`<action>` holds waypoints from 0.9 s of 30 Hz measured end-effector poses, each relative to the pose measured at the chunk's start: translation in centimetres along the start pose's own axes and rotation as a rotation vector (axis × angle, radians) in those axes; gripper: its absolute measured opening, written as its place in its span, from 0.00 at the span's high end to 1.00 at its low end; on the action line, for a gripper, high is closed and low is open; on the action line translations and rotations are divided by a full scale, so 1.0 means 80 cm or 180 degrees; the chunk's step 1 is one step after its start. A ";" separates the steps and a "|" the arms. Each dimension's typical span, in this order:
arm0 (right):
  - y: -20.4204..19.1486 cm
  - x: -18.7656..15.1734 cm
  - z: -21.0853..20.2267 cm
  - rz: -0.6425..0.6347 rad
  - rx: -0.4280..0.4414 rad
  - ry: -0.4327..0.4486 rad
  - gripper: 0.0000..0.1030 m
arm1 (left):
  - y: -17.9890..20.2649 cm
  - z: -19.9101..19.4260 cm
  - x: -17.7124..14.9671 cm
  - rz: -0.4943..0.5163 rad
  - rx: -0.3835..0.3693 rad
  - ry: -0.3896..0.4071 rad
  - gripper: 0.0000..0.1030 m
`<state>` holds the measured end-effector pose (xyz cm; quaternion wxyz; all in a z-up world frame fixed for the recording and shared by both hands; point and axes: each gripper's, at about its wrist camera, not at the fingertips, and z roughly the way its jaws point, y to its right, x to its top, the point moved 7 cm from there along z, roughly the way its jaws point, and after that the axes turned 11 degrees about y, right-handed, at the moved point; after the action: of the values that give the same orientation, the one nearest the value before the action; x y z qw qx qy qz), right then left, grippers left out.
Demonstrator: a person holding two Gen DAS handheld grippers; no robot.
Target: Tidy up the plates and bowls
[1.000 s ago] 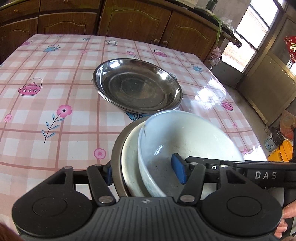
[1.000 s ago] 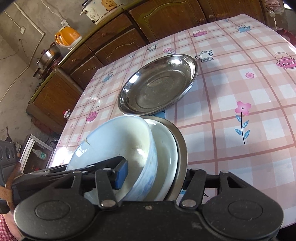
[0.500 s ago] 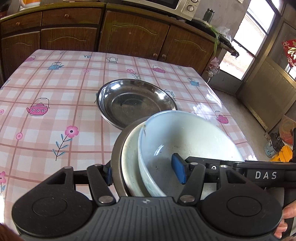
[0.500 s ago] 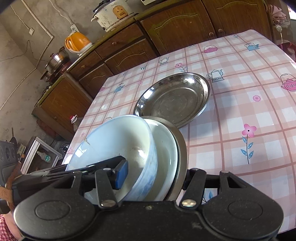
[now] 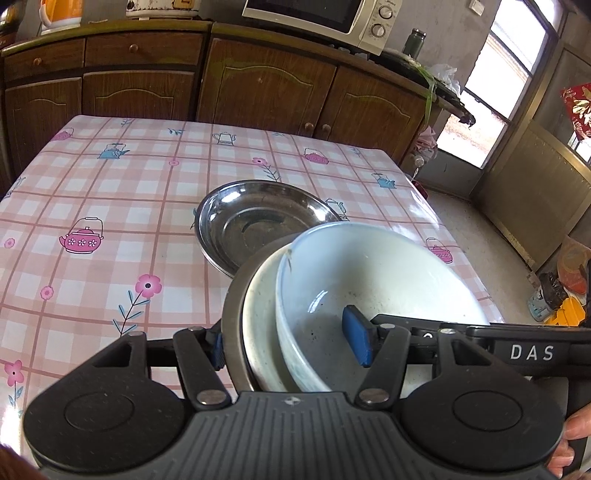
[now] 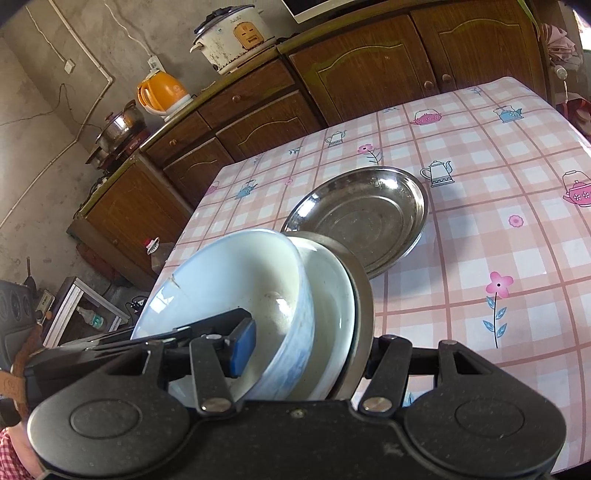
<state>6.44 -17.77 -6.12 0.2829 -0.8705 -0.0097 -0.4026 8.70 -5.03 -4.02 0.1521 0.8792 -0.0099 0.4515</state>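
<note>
A stack of dishes hangs above the table, tilted on edge: a white bowl (image 5: 373, 273) (image 6: 236, 277) nested in a white plate (image 5: 258, 325) (image 6: 332, 306), backed by a steel plate (image 5: 232, 317) (image 6: 364, 306). My left gripper (image 5: 288, 343) is shut on this stack, one blue pad inside the bowl and the other behind the steel plate. My right gripper (image 6: 306, 350) clamps the same stack from the opposite side, and its far pad is hidden by the steel plate. A second, empty steel dish (image 5: 258, 221) (image 6: 362, 218) lies on the table beyond.
The table (image 5: 110, 206) wears a pink checked cloth with teapots and flowers. Brown cabinets (image 5: 258, 85) run along the far side, carrying a microwave (image 5: 321, 14), a rice cooker (image 6: 229, 33) and an orange kettle (image 6: 162, 90). A doorway (image 5: 491, 92) opens on the right.
Both grippers have risen together with the stack held between them. The table and the steel dish now sit lower and farther off, and the counter top has come into view.
</note>
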 end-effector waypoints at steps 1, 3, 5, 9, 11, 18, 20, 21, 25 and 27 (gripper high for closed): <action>0.000 0.000 0.000 0.0001 -0.0001 -0.0002 0.35 | 0.000 0.001 0.000 0.0003 0.0001 -0.0003 0.42; 0.000 0.001 0.000 -0.0005 0.0000 0.0004 0.35 | 0.000 0.002 0.000 0.0012 -0.0001 -0.0003 0.42; 0.000 0.001 0.000 -0.0001 0.0003 0.0004 0.35 | -0.001 0.002 0.002 0.0020 0.0000 -0.0001 0.42; 0.000 0.004 0.002 -0.0001 0.0011 0.0025 0.35 | -0.001 0.004 0.006 0.0037 0.0001 0.0017 0.42; 0.000 0.007 0.003 0.0003 0.0016 0.0039 0.35 | -0.001 0.005 0.009 0.0051 -0.0001 0.0028 0.42; 0.001 0.020 0.006 -0.0013 0.0040 0.0101 0.35 | 0.000 0.008 0.020 0.0081 -0.0006 0.0090 0.42; 0.001 0.024 0.007 -0.0024 0.0045 0.0116 0.35 | 0.001 0.009 0.024 0.0089 -0.0007 0.0109 0.42; 0.000 0.026 0.007 -0.0026 0.0049 0.0126 0.35 | 0.002 0.009 0.026 0.0094 -0.0006 0.0118 0.42; 0.000 0.035 0.008 -0.0032 0.0063 0.0166 0.35 | 0.004 0.010 0.033 0.0116 -0.0006 0.0157 0.42; -0.001 0.039 0.008 -0.0037 0.0068 0.0184 0.35 | 0.005 0.010 0.036 0.0123 -0.0008 0.0175 0.42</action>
<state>8.95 -18.06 -4.25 0.2899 -0.8554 -0.0109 -0.4291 10.99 -5.33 -2.04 0.1447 0.8659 -0.0232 0.4783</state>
